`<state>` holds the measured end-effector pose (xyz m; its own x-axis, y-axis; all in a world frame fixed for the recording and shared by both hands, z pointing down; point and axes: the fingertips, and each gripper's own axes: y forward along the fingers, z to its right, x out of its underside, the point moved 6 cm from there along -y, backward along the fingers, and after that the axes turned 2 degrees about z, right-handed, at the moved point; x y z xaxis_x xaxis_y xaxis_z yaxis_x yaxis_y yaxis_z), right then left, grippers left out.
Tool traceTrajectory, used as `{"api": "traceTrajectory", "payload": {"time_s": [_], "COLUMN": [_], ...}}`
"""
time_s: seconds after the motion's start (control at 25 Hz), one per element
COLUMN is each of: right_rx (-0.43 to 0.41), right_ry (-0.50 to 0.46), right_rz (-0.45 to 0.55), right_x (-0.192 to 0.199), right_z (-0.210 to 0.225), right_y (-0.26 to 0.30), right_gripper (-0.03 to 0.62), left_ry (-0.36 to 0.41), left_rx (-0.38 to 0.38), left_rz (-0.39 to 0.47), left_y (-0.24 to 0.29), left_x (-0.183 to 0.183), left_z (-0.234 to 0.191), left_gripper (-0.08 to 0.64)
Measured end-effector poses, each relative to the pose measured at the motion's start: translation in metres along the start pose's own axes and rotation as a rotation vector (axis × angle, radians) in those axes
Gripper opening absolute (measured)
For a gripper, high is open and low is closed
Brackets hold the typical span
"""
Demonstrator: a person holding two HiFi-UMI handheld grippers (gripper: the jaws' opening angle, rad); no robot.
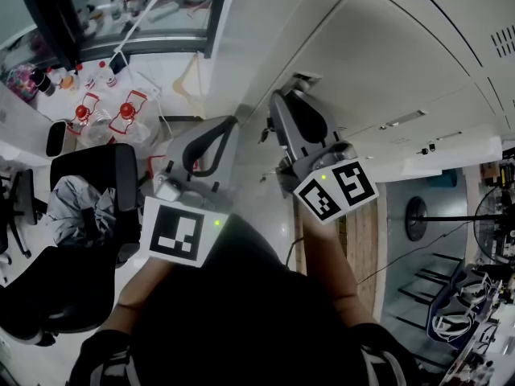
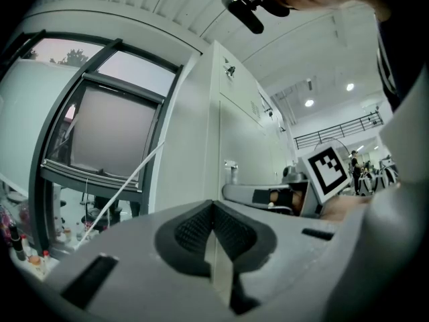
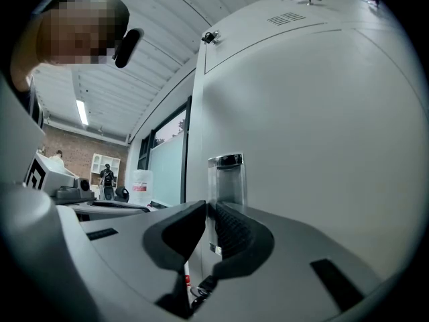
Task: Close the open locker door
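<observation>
1. We see the locker door (image 3: 301, 146) as a pale grey panel on the right of the scene. It fills most of the right gripper view, with its free edge running upright down the middle.
2. A small chrome handle (image 3: 224, 176) sits on the door just beside that edge.
3. The right hand-held gripper (image 3: 208, 210) points level at the door. Its jaws are drawn almost together, and they appear to pinch the door's edge just below the handle.
4. The left hand-held gripper (image 2: 213, 213) is held to the left, apart from the door and level. Its jaws are pressed together with nothing between them.
5. From the head view, the door lies on the far side of both grippers, and only the right one reaches it.
6. A black chair (image 1: 88, 183) stands well to the left.
</observation>
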<state>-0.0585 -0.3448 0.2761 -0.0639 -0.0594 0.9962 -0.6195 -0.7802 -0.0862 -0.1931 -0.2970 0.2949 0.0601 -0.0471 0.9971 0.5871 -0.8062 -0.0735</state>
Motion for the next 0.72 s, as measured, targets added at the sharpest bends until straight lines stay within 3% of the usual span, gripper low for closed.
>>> {"api": "traceTrajectory", "payload": {"time_s": [0.52,0.72], "right_rx": [0.024,0.07], "right_ry": [-0.008,-0.006], "right_rz": [-0.005,-0.028], "right_x": [0.001,-0.002], "right_z": [-0.002,-0.003], "right_y": [0.001,0.0], "right_gripper": [0.058,0.06], "left_ry": [0.002,-0.003], "left_rx": [-0.003,-0.021], "left_rz": [-0.003,-0.01], "left_y": [-0.002,-0.008], "left_x": [0.002,0.001], "left_z": [-0.002,-0.002], "left_gripper": [0.002,0.002]}}
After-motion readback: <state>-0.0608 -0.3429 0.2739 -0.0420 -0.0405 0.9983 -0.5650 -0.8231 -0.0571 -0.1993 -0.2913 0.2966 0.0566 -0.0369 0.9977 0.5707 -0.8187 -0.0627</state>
